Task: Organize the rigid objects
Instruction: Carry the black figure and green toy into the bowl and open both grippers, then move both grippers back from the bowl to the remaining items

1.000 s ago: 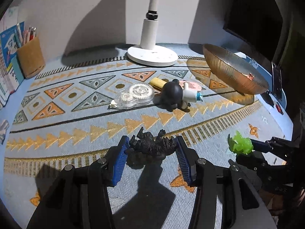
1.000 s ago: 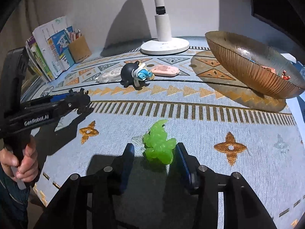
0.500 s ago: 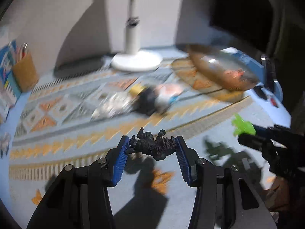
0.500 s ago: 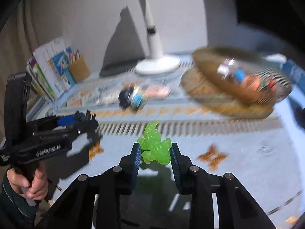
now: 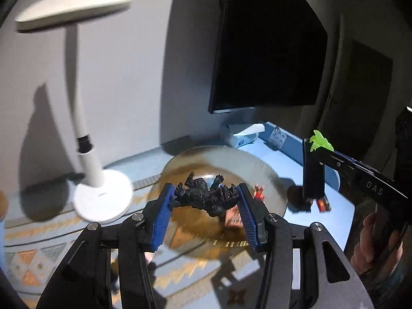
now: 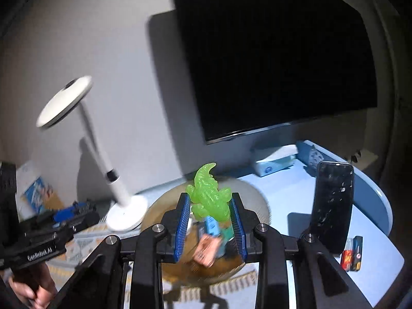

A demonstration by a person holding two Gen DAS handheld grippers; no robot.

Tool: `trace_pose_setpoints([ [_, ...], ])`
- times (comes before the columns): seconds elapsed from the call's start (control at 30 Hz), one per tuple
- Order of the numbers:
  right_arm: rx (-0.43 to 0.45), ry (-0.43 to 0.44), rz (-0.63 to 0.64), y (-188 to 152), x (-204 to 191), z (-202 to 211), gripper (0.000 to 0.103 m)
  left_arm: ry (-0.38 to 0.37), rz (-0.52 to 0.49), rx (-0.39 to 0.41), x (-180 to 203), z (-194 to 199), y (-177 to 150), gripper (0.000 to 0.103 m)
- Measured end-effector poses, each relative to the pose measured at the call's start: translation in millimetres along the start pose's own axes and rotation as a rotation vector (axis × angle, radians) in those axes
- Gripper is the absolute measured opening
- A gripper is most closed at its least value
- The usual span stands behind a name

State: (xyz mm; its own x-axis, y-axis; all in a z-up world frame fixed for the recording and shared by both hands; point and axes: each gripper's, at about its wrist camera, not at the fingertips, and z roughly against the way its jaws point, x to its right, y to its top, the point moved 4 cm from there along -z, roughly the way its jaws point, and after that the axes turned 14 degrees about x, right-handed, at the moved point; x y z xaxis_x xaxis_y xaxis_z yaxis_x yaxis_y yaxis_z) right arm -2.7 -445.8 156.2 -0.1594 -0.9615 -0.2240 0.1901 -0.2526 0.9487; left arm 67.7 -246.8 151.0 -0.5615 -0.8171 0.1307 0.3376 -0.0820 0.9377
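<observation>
Below both my grippers sits the bowl (image 5: 267, 170): left gripper (image 5: 204, 200) pinching the black figure (image 5: 203, 198) crosswise, right gripper (image 6: 209, 206) clamping the green crocodile (image 6: 208, 195) tail-up.

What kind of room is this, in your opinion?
Probably a home desk or study corner: a white desk lamp, a dark monitor by the wall, and a patterned mat on the blue tabletop.
</observation>
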Motion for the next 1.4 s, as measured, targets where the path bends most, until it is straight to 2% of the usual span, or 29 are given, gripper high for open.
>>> trace_pose_setpoints([
  [0.17, -0.087, -0.064, -0.044, -15.6, 27.0, -45.0, 0.031, 0.007, 0.043, -0.079, -3.1, -50.5, -22.2, 0.046],
  [0.37, -0.187, -0.112, -0.048, -47.4, 47.0, -87.7, 0.031, 0.023, 0.011, -0.164, 3.0, -88.1, -56.0, 0.046],
  [0.77, -0.242, -0.187, -0.014, -65.5, 58.9, -118.5, 0.031, 0.032, -0.017, -0.223, 5.6, -118.9, -76.7, 0.047],
  [0.8, -0.243, -0.185, -0.020, -64.7, 60.5, -120.5, 0.033, 0.028, -0.015, -0.231, 6.3, -120.2, -77.5, 0.048],
  [0.87, -0.248, -0.172, -0.014, -60.4, 60.5, -124.9, 0.044, 0.031, -0.007, -0.247, 5.4, -120.4, -76.5, 0.075],
  [0.9, -0.246, -0.172, -0.005, -56.3, 59.9, -125.3, 0.053, 0.034, -0.003, -0.233, 4.1, -117.2, -73.2, 0.077],
  [1.0, -0.201, -0.153, 0.015, -39.4, 54.9, -114.2, 0.053, 0.041, -0.004, -0.190, -0.8, -99.9, -58.2, 0.077],
  [1.1, -0.168, -0.133, 0.008, -25.3, 48.4, -94.3, 0.054, 0.058, 0.015, -0.119, -11.5, -65.9, -35.4, 0.077],
  [1.27, -0.144, -0.087, 0.009, -14.5, 25.8, -56.9, 0.056, 0.116, 0.044, -0.001, -42.0, 14.1, -5.7, 0.077],
  [1.4, -0.118, -0.020, 0.014, -8.2, -1.8, -24.2, 0.057, 0.190, 0.055, 0.062, -66.9, 78.2, 1.6, 0.078],
])
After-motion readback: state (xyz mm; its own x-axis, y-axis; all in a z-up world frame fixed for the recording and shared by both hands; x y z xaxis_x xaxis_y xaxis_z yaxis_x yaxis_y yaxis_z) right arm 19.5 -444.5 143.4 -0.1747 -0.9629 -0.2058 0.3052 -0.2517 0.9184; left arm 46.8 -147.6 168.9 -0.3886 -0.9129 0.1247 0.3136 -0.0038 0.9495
